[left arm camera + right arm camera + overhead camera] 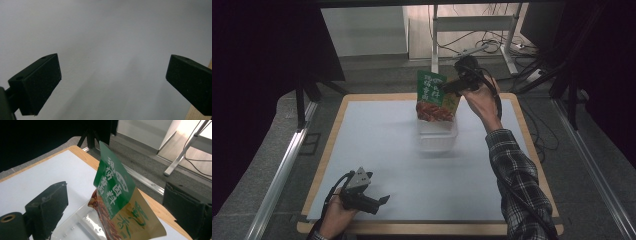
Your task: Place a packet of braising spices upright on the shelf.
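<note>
Nearest you, your left hand [334, 215] rests at the near left corner of the wooden desk with its pale grey mat [377, 150], cut off at the wrist by the picture's bottom edge. It holds the left gripper [384, 199] low and roughly level, pointing along the near edge toward the right; in the left gripper view [113, 77] its jaws stand wide apart with bare mat between them.

Toward the middle of the far edge sits a clear plastic rectangular container [438, 136], its walls hard to make out against the mat. A green, orange and tan printed foil snack pouch [436, 96] stands upright in it, lower end inside the container, tilted a little.

Your right forearm, in a plaid sleeve [514, 175], reaches up from the near right, and your right hand [479, 100] holds the right gripper [451, 86] raised at the pouch's top right corner. In the right gripper view [115, 202] its jaws are spread on either side of the pouch [117, 195], clear of it.
</note>
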Demonstrator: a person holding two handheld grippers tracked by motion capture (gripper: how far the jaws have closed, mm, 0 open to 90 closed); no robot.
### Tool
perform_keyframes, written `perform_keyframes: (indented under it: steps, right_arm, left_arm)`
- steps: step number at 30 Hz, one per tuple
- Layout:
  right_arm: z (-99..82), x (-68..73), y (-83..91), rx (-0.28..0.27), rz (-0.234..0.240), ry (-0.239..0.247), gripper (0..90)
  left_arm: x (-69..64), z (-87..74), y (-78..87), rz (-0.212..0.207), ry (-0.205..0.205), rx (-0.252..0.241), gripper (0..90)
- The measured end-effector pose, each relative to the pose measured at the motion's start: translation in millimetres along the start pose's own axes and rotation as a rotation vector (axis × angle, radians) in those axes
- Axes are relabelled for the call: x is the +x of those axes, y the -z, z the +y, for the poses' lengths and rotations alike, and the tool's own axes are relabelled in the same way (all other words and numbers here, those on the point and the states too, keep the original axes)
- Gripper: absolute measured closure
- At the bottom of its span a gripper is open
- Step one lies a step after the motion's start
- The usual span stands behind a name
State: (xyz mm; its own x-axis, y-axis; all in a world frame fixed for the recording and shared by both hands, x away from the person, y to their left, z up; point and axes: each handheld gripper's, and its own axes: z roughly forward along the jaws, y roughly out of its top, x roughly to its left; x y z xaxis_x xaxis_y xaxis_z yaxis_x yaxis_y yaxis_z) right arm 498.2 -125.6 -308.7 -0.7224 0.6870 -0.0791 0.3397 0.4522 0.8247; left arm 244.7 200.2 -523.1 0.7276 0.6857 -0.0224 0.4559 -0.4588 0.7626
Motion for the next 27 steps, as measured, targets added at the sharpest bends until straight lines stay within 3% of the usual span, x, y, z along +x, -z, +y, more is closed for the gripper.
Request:
perform_keyframes:
  steps: [6,14,20,27]
  right_arm:
    - [-3.6,0.3,8.5,-0.014,0.027,-0.018,1.7]
    - [-11.0,4.4,15.5,-0.031,0.03,-0.004,0.0]
    - [-20.4,6.4,20.4,-0.036,0.036,-0.009,0.0]
    - [-36.3,6.3,23.2,-0.029,0.049,-0.025,0.0]
  left_arm:
    - [0.1,0.0,0.3,0.0,0.0,0.0,0.0]
    - [0.5,0.1,0.6,0.001,0.004,-0.005,0.0]
    - [2.7,-0.3,3.1,0.0,0.031,-0.031,0.0]
    - [1.6,-1.3,2.4,0.021,0.002,-0.021,0.0]
